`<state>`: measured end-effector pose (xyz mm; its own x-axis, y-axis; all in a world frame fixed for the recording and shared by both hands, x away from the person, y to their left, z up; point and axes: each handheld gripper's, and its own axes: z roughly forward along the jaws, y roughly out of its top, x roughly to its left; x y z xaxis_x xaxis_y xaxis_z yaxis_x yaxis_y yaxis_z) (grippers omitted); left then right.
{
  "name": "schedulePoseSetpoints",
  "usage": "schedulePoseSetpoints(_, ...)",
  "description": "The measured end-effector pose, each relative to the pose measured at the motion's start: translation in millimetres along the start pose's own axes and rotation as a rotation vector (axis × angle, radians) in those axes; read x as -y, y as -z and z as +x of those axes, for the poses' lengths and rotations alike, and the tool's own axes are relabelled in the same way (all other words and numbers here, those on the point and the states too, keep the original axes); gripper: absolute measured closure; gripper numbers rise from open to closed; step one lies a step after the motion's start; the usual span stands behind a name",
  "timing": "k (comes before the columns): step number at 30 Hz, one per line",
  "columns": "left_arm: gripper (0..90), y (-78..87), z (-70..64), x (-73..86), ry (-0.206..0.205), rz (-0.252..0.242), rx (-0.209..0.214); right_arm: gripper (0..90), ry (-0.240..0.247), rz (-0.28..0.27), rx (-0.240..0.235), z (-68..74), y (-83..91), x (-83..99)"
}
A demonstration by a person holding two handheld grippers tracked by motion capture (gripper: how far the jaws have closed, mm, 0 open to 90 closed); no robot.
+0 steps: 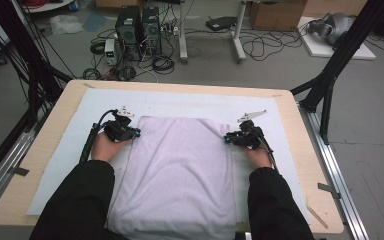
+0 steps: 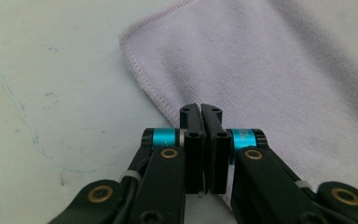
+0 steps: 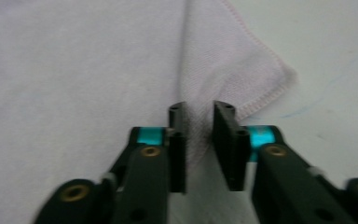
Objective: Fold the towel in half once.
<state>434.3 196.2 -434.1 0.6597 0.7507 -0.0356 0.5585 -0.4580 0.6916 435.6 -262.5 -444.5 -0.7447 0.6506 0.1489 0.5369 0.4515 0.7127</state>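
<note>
Lilac terry cloth: a towel (image 1: 177,175) lies flat on the white mat (image 1: 70,150) of the wooden table (image 1: 307,165), its near edge reaching the table's front edge between the person's black sleeves.
Towel's far corners: both lie on the mat; the far left corner (image 2: 128,37) shows its stitched hem in the left gripper view, the far right corner (image 3: 286,77) in the right gripper view.
Left gripper (image 1: 130,132): at the towel's left edge, just short of the far left corner. In the left gripper view (image 2: 200,112) its jaws are pressed together with no gap, sitting over the hem; whether cloth is caught between them cannot be told.
Right gripper (image 1: 230,138): at the towel's right edge, near the far right corner. In the right gripper view (image 3: 200,112) its jaws stand a little apart, with a raised fold of towel running between them; the picture is slightly blurred.
Hands: the left hand (image 1: 105,147) and the right hand (image 1: 257,155) each hold a gripper from behind, resting low over the mat.
Background: computer towers (image 1: 137,27) and cables on the floor beyond the table.
</note>
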Motion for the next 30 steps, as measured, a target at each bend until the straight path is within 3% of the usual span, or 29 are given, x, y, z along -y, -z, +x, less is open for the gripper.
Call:
schedulePoseSetpoints(4,88.3,9.1,0.0,-1.9,-0.004,-0.048,0.015,83.3,-0.007,0.0,-0.014,1.4,3.2,-2.0)
schedulePoseSetpoints(6,88.4,18.5,0.7,-3.8,0.001,-0.088,0.029,83.5,-0.03,-0.036,-0.035,0.4,10.7,-3.2)
schedulePoseSetpoints(10,88.4,39.6,1.2,-3.4,-0.016,-0.112,0.05,83.6,-0.017,-0.051,-0.052,4.6,31.7,-9.8)
schedulePoseSetpoints(13,88.5,54.9,-1.7,-0.1,-0.021,-0.148,0.053,83.6,-0.02,-0.1,-0.1,10.8,50.7,-13.2)
schedulePoseSetpoints(15,88.5,69.3,-7.8,5.5,-0.049,-0.173,0.067,83.5,-0.011,-0.099,-0.127,19.0,59.7,-13.3)
schedulePoseSetpoints(20,88.5,94.6,-27.0,27.4,-0.111,-0.204,0.092,83.5,0.055,-0.096,-0.164,46.4,80.9,-3.7)
schedulePoseSetpoints(22,88.5,104.7,-36.4,40.0,-0.125,-0.231,0.111,83.5,0.052,-0.125,-0.187,56.2,89.5,6.6)
schedulePoseSetpoints(24,88.5,113.1,-47.0,53.0,-0.133,-0.251,0.132,83.5,0.061,-0.12,-0.19,65.4,95.7,16.2)
schedulePoseSetpoints(26,88.5,120.0,-56.0,64.6,-0.152,-0.251,0.146,83.5,0.058,-0.127,-0.215,77.3,100.6,29.2)
schedulePoseSetpoints(30,85.7,131.4,-69.8,89.4,-0.147,-0.247,0.204,78.7,0.071,-0.11,-0.257,99.3,104.7,57.7)
